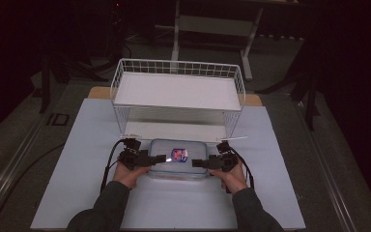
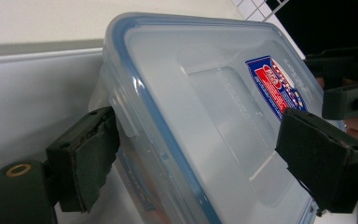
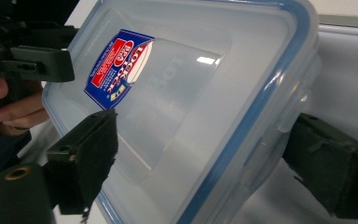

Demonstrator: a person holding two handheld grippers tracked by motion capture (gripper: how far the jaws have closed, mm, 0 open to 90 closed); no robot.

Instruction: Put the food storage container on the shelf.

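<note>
A clear plastic container [image 1: 178, 166] with a blue-rimmed lid and a red and blue sticker [image 1: 179, 154] lies on the white table, just in front of the wire rack. My left gripper [image 1: 160, 158] is at its left end and my right gripper [image 1: 196, 163] at its right end. In the left gripper view the container [image 2: 205, 116] sits between the wide jaws of the left gripper [image 2: 196, 135], one pad [image 2: 91, 154] beside the end wall and the other over the lid. In the right gripper view the right gripper [image 3: 205, 133] straddles the opposite end of the container [image 3: 191, 93] the same way. Both grippers stand open.
A white wire rack [image 1: 178, 92] with an upper and a lower shelf stands directly behind the container. The white table sheet [image 1: 77, 169] stretches to both sides. Dark floor and a stand's legs [image 1: 212, 29] lie beyond the table's far edge.
</note>
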